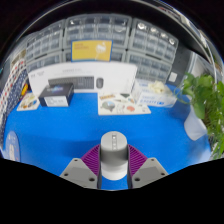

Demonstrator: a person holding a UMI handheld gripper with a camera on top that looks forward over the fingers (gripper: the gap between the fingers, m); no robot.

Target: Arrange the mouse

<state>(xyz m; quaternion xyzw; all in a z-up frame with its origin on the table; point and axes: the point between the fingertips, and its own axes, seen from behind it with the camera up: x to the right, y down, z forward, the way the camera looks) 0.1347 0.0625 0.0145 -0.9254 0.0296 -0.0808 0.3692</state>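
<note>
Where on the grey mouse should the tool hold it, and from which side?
Hold the grey mouse across its long flanks, coming from its near end, as the tool does now: the purple pads flank the narrow, rounded body, which points straight ahead.

One wide-angle camera rides on the gripper (113,165) and looks forward along its two fingers, low and close over the blue worktop (60,130). It faces the worktop's far edge, where a keyboard (85,84) lies before shelves (95,45) of bins.

bright even indoor light, strong fisheye bending at edges, soft detail.
</note>
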